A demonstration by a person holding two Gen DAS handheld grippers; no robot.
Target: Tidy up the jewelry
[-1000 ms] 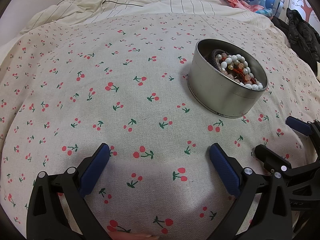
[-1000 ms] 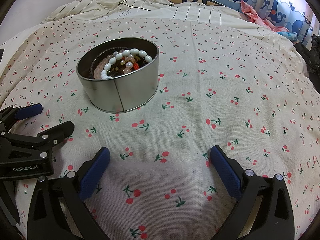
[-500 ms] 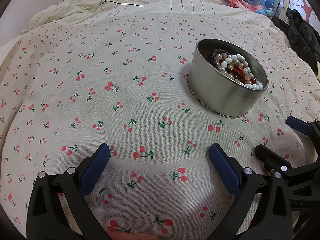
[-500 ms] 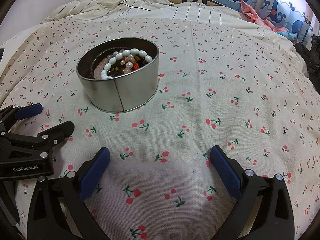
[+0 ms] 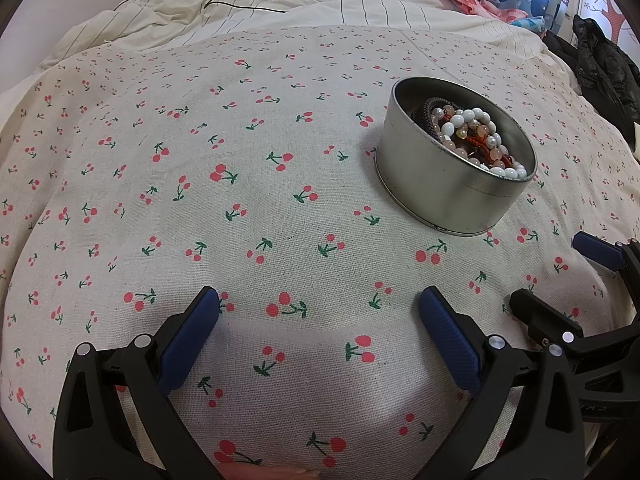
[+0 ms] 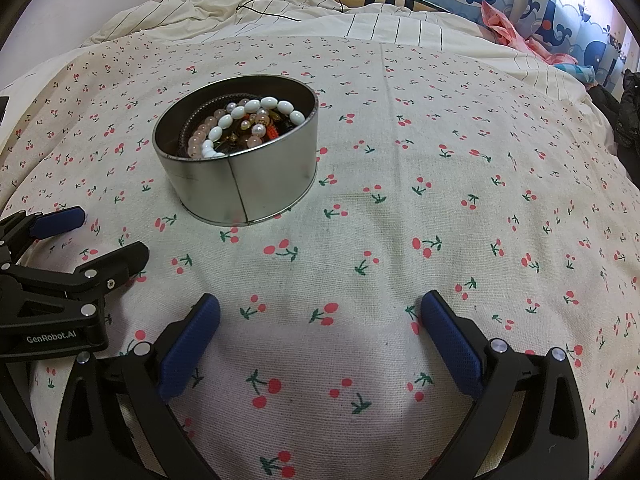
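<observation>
Beside the bead-filled tin, both tongs gape empty.

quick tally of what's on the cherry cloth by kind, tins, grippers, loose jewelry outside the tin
tins: 1, the round metal tin holding beaded bracelets
hand-held grippers: 2, left hand-held gripper and right hand-held gripper, both open
loose jewelry on the cherry cloth outside the tin: 0
total: 3
</observation>
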